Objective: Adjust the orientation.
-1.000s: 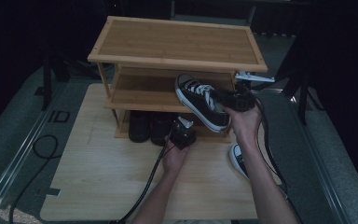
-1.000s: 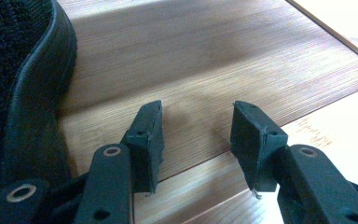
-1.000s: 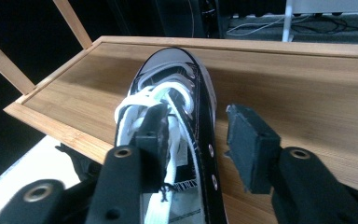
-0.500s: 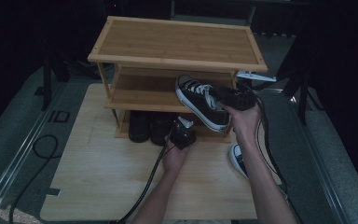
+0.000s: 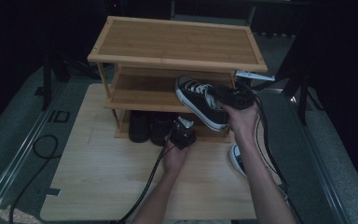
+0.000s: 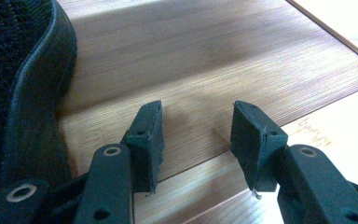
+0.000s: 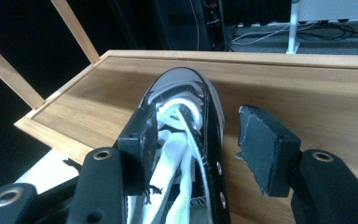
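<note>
A black sneaker with white laces (image 5: 199, 99) lies on the middle shelf of a bamboo shoe rack (image 5: 177, 44), its heel end sticking out past the front edge. My right gripper (image 5: 220, 97) is at its heel end. In the right gripper view the sneaker (image 7: 186, 93) has its side wall between the jaws of my right gripper (image 7: 198, 126). These jaws have just been opening: one pad rests over the laces, the other stands apart from the shoe. My left gripper (image 5: 181, 127) hovers open and empty at the bottom shelf (image 6: 191, 60), beside a black shoe (image 6: 23, 93).
Two dark shoes (image 5: 149, 127) stand on the bottom shelf at the left. Another sneaker (image 5: 237, 159) lies on the light wooden board (image 5: 102, 177) to the right of the person's right arm. Cables trail from both grippers toward the near edge.
</note>
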Motion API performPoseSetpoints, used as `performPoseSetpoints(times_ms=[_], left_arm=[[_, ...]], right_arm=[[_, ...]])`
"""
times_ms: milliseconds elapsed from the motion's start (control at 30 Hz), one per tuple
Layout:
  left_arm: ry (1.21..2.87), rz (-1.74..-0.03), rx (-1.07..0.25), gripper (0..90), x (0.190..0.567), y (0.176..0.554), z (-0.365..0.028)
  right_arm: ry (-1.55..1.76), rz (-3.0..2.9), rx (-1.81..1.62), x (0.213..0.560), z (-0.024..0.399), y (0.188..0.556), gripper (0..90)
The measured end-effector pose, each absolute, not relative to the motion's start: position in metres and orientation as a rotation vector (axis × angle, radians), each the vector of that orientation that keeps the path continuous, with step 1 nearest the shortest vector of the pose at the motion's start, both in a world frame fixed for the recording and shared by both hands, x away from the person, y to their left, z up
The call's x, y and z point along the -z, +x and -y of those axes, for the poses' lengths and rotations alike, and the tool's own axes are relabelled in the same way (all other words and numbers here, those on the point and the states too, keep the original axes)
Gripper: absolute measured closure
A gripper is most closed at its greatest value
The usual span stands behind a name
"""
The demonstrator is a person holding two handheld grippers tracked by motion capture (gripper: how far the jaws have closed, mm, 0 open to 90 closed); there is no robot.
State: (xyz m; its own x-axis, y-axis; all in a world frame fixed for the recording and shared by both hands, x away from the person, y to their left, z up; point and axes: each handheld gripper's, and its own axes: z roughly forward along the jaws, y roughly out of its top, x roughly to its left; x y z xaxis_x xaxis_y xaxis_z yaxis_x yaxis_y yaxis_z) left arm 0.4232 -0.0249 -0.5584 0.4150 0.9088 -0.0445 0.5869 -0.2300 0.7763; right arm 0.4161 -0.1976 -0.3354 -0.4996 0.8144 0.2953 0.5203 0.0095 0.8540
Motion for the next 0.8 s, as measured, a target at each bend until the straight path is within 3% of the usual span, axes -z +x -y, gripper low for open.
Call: performPoseSetpoints(times_ms=[800], left_arm=[[1.933, -1.27, -0.553, 54.2, 0.5584, 0.4232, 0.0248]], right_arm=[[1.448, -2.035, -1.561, 0.331, 0.1965, 0.4179, 50.0]])
